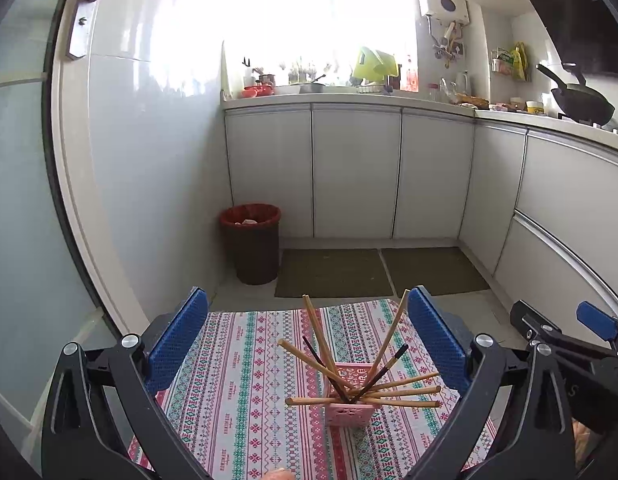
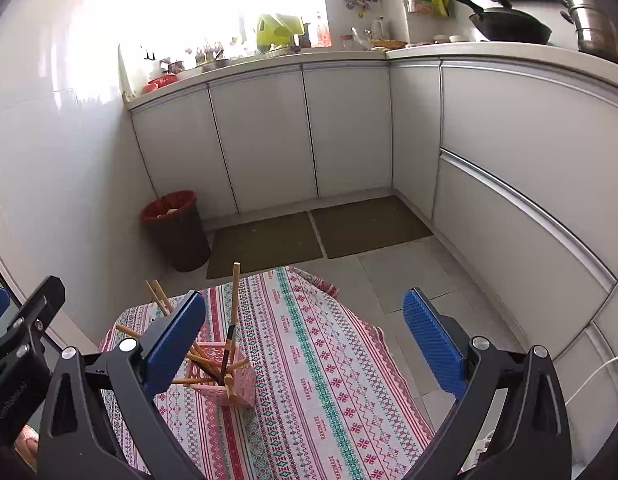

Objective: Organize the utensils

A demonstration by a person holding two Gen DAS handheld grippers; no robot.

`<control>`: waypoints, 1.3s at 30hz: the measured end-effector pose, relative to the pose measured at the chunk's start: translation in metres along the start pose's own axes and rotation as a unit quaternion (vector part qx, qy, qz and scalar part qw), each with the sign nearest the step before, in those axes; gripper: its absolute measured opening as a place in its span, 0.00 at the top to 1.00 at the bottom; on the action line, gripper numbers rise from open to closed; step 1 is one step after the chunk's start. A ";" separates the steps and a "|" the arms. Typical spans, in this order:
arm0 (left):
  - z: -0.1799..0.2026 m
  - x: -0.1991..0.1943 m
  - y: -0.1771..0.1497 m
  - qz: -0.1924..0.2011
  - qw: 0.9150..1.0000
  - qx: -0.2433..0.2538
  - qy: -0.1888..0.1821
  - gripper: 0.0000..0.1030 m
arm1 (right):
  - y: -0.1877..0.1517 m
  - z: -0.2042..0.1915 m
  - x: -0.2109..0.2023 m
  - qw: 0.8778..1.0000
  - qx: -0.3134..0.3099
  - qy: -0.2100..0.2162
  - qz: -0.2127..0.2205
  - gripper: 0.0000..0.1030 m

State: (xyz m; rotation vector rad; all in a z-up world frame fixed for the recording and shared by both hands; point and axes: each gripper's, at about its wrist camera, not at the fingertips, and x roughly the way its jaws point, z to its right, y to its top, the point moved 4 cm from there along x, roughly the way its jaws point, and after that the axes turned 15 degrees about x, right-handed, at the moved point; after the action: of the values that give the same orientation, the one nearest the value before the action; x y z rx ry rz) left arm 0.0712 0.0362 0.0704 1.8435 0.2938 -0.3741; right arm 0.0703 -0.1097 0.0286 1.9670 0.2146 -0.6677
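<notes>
A small pink basket [image 1: 349, 410] stands on a table with a striped cloth [image 1: 245, 380]. It is full of chopsticks [image 1: 389, 394]. Most are light wood and a few are dark. They stick out every way, some straight up and some lying flat over the rim.

The left gripper [image 1: 309, 344] is wide apart with nothing in it, and the basket sits low between its blue pads. The right gripper [image 2: 305, 340] is wide apart and empty too, with the basket by its left pad.

A brown bin [image 1: 253, 240] with a red bag stands on the floor.
</notes>
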 end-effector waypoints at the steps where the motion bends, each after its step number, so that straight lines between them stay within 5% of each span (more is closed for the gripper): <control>1: 0.001 0.000 0.001 0.001 1.000 -0.001 0.000 0.07 | -0.001 0.000 -0.002 1.000 -0.002 -0.002 0.001 0.07; 39: 0.018 -0.001 -0.003 -0.002 1.000 0.014 0.004 0.07 | 0.002 0.017 -0.012 1.000 0.007 -0.016 0.005 0.07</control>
State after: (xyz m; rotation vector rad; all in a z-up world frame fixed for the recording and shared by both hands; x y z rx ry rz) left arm 0.0670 0.0198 0.0636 1.8729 0.2997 -0.3751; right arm 0.0552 -0.1243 0.0309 1.9673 0.1821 -0.6952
